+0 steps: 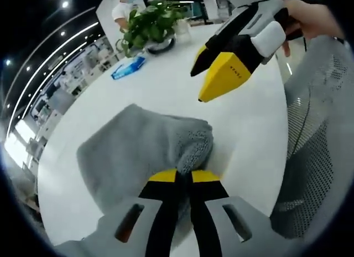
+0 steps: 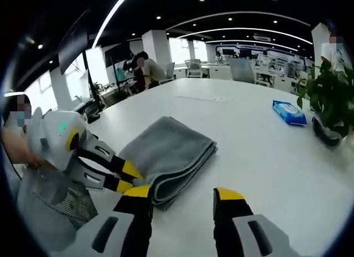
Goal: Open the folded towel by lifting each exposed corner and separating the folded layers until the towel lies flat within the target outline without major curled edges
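Note:
A grey folded towel [image 1: 133, 152] lies on the white table [image 1: 166, 91]. My left gripper [image 1: 186, 176] is shut on its near edge, and the cloth bunches up just beyond the yellow tips. In the right gripper view the towel [image 2: 171, 149] shows stacked folded layers along its near side, with the left gripper [image 2: 128, 176] pinching its near left corner. My right gripper [image 2: 183, 193] stands open just in front of the folded edge, nothing between its jaws. In the left gripper view the right gripper [image 1: 213, 74] hovers above the table beyond the towel, held by a hand [image 1: 310, 16].
A potted plant [image 1: 149, 24] [image 2: 332, 96] and a blue wipes pack [image 1: 128, 67] [image 2: 289, 112] sit on the far part of the table [image 2: 265, 157]. A grey mesh chair [image 1: 315, 135] [image 2: 50, 207] is at the table's near edge. People sit at desks [image 2: 146, 66] far behind.

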The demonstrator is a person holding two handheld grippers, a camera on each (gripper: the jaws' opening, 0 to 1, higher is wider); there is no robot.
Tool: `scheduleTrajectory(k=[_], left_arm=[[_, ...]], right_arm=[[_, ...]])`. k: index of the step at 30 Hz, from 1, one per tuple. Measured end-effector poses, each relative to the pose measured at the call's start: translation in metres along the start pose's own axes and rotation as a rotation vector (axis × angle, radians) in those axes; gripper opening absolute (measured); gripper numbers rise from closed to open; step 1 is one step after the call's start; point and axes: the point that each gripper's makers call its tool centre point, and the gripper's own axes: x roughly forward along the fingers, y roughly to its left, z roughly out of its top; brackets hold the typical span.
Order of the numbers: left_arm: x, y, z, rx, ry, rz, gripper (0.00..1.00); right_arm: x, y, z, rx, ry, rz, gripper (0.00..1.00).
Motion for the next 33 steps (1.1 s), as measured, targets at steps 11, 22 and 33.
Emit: scheduleTrajectory(k=[11, 22, 33], left_arm=[[-0.011, 0.010, 0.011, -0.140, -0.072, 0.001, 0.04], [-0.038, 0.039, 0.028, -0.246, -0.174, 0.100, 0.04], [-0.053, 0.062, 0.029, -0.299, -0.208, 0.170, 0.03]], right_arm=[[-0.007, 0.001, 0.003, 0.010, -0.031, -0.014, 0.33], [0.019, 0.028, 0.001, -0.039, 0.017, 0.064, 0.22], [0.075, 0.048, -0.037, -0.179, 0.176, 0.107, 0.10]])
